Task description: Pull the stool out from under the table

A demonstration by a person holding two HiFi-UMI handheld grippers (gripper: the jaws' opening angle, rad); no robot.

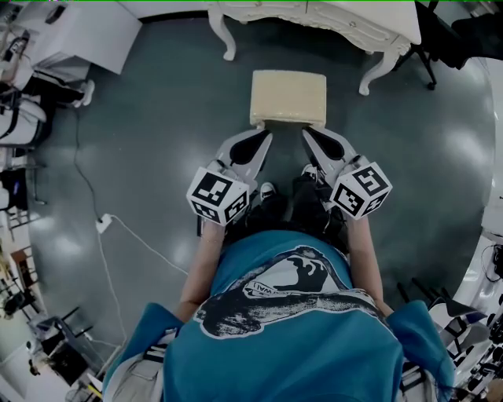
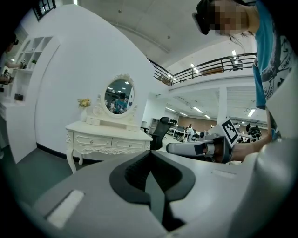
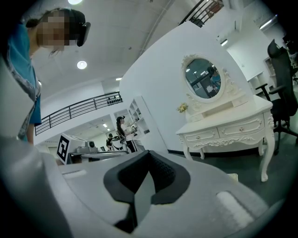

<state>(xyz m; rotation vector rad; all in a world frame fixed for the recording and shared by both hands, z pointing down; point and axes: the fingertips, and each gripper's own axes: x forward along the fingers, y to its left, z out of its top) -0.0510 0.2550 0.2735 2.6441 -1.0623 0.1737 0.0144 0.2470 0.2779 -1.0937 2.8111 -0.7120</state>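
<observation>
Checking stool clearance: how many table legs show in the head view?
2: a left leg and a right leg, either side of the stool. Rear legs may be hidden under the table.

No word, number or brand can be read with certainty. The person's teal cotton T-shirt (image 1: 314,353) carries a dark graphic print (image 1: 292,292) with one short line of pale lettering (upside down and too small to make out). The white marker cubes (image 1: 218,196) bear only black square patterns, no letters.
</observation>
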